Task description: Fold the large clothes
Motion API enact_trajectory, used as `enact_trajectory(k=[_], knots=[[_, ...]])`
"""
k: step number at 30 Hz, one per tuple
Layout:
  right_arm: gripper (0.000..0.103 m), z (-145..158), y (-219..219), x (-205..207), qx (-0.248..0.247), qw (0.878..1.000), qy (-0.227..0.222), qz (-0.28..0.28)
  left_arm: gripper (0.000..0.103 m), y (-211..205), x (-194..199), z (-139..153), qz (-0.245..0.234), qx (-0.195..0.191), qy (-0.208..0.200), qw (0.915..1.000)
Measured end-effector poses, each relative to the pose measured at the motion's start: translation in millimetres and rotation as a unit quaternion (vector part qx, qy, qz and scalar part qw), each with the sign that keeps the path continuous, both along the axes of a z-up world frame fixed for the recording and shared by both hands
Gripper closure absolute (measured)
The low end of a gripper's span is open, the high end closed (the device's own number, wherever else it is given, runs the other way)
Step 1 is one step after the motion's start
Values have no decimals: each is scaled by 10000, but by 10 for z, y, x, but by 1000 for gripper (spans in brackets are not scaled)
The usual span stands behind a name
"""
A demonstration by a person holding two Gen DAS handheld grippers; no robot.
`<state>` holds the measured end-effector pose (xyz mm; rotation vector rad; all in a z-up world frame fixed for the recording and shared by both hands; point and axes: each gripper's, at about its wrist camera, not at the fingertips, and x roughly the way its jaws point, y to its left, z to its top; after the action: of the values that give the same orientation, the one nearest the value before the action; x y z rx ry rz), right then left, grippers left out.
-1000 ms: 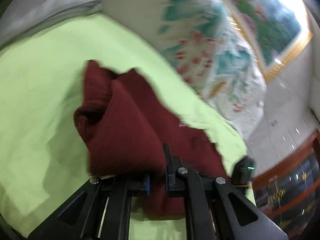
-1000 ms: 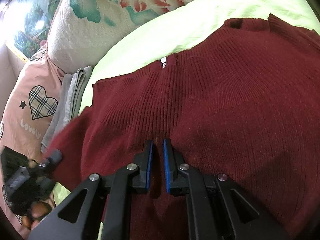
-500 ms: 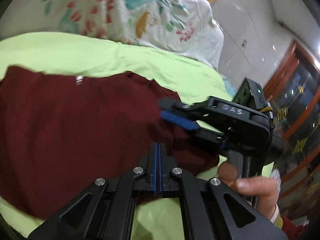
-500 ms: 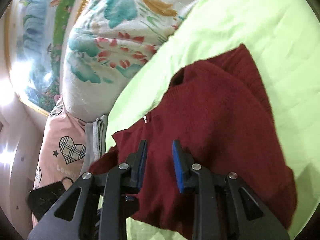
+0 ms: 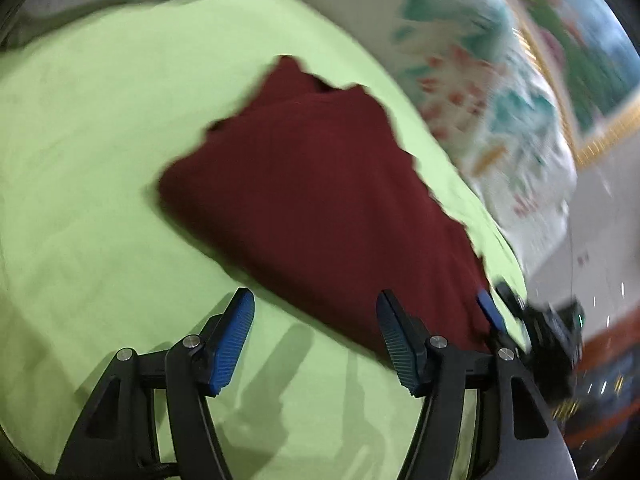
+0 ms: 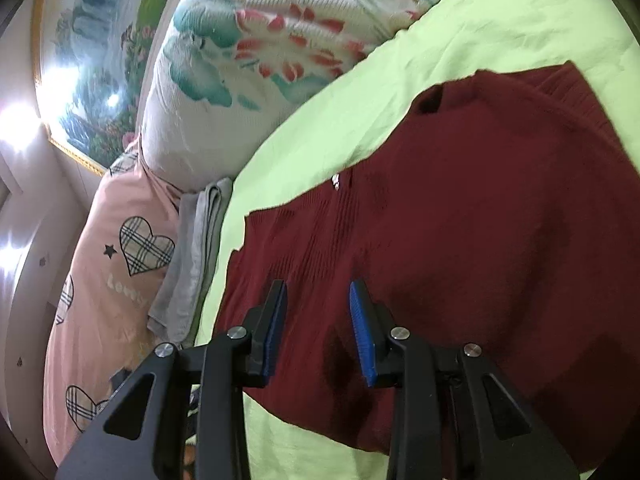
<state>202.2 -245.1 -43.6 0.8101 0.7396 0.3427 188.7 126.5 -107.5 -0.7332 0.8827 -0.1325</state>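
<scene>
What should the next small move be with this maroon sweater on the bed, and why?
Probably bring the left gripper forward to the near edge of the maroon sweater. Both grippers' jaws are opening with no cloth between them, and the sweater lies folded on the green sheet.

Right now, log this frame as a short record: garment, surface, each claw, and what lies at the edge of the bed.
garment: dark red knit sweater, folded over, lying flat, small zip pull at the neck
surface: light green bed sheet
left claw: jaws opening, nothing between them, over the sheet at the sweater's near edge
right claw: jaws opening, above the sweater, pads not pressing on it
bed edge: floral pillow, pink heart-print pillow, folded grey cloth
image quality: left wrist view blurred
</scene>
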Motion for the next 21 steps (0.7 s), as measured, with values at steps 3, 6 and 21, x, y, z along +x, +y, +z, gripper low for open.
enact_trajectory(k=[3,6,21], knots=[[69,5,36,22,-69,10000,40,8,39,101,273,-99,151,-219,-77,9996],[69,-11,40,55,-91,9999,106,1,55,130,510,-123,250,-236,-156,9993],[69,5,-239,17,319,9994,24,-122,94,-1024,525,1031,-1149,962,-1769,9728]])
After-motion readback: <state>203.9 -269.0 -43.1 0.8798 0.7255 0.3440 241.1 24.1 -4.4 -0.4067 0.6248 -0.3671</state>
